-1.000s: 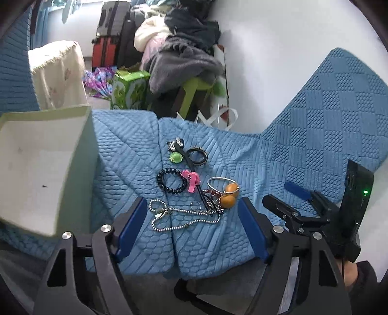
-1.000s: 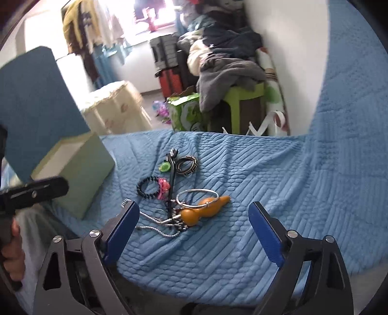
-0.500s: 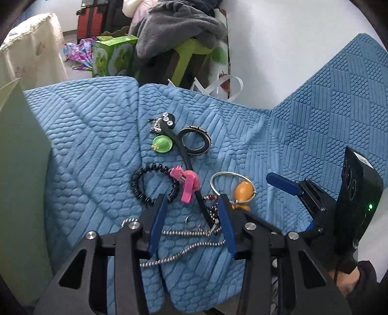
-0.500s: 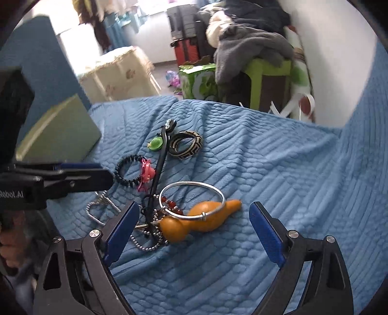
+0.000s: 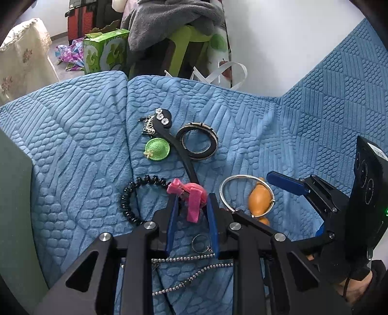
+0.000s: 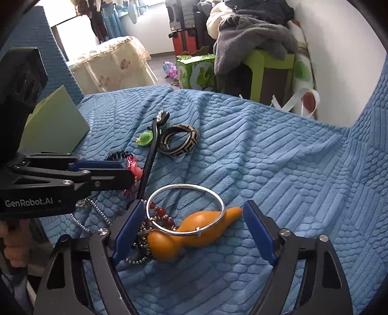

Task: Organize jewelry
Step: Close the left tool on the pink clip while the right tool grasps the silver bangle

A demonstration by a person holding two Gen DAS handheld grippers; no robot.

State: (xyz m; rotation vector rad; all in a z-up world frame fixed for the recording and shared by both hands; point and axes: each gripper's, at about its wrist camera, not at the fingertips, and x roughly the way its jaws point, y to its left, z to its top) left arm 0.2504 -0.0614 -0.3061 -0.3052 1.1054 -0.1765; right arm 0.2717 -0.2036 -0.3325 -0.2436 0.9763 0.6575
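Note:
Jewelry lies in a loose pile on a blue quilted cover (image 5: 254, 126). My left gripper (image 5: 192, 206) has its jaws drawn close around a pink hair clip (image 5: 194, 197), which is joined to a black coil hair tie (image 5: 128, 201). My right gripper (image 6: 191, 232) is open, its blue pads either side of an orange gourd pendant (image 6: 191, 232) with a silver bangle (image 6: 185, 209) lying over it. A black hair stick (image 5: 179, 147), a green hat brooch (image 5: 157, 149), a patterned bangle (image 5: 197, 141) and a bead chain (image 5: 184, 260) lie nearby.
A pale green box (image 6: 53, 126) stands at the left edge of the cover. Behind the cover are a green stool with grey clothes (image 5: 174, 21), a green carton (image 5: 104, 51), suitcases and a white wall.
My left gripper moved forward and narrowed from wide open to close around the pink clip. My right gripper moved forward and down until it straddled the gourd and silver bangle.

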